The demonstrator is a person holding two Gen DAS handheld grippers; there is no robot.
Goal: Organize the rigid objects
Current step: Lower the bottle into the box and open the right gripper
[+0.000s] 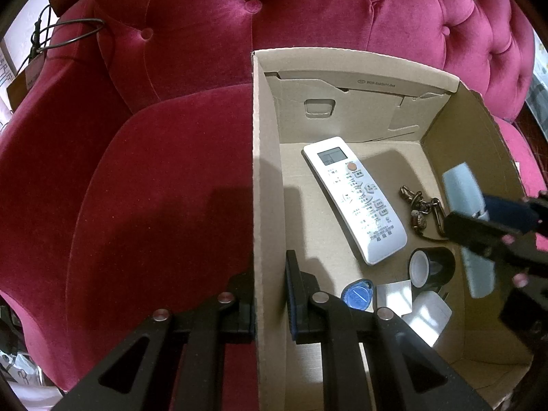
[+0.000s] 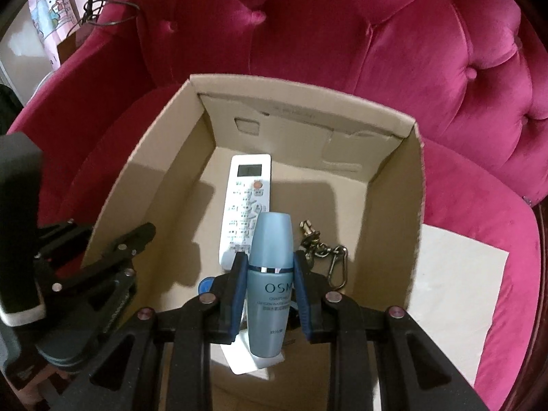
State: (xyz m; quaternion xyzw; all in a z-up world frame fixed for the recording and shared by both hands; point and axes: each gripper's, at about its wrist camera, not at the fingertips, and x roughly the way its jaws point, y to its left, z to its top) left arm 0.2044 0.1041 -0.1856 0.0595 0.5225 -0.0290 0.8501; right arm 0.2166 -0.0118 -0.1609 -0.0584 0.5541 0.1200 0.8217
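Left gripper (image 1: 270,303): its fingers were closed on the left wall of the box (image 1: 265,178), one finger outside against the chair side, the other inside. In the right wrist view it (image 2: 113,257) was seen at the box's left rim.
Right gripper (image 2: 270,294): its blue-padded fingers were clamped on the bottle (image 2: 270,274) at mid-body, just below the silver band. In the left wrist view it (image 1: 493,226) was seen reaching in over the box's right side.
Bottle: a pale blue bottle, cap pointing away from the gripper, was held above the box floor, over the near end of the remote. In the left view it (image 1: 460,188) was blurred.
Box: an open cardboard box was set on the seat of the chair (image 1: 171,137), near its back cushion.
Remote (image 1: 354,198): a white remote was laid flat on the box floor, display end toward the far wall, buttons up.
Keychain (image 1: 419,214): a bronze chain with clasps was laid on the floor right of the remote, apart from it.
Tape (image 1: 431,265): a black roll was laid on its side near the remote's lower end.
Fob (image 1: 358,294): a blue key fob was seen beside the left gripper's inner finger.
White pieces (image 1: 394,294): flat white items were seen by the tape; what they were could not be told.
Paper (image 2: 455,281): a white sheet was laid on the seat right of the box.
Chair: magenta tufted velvet.
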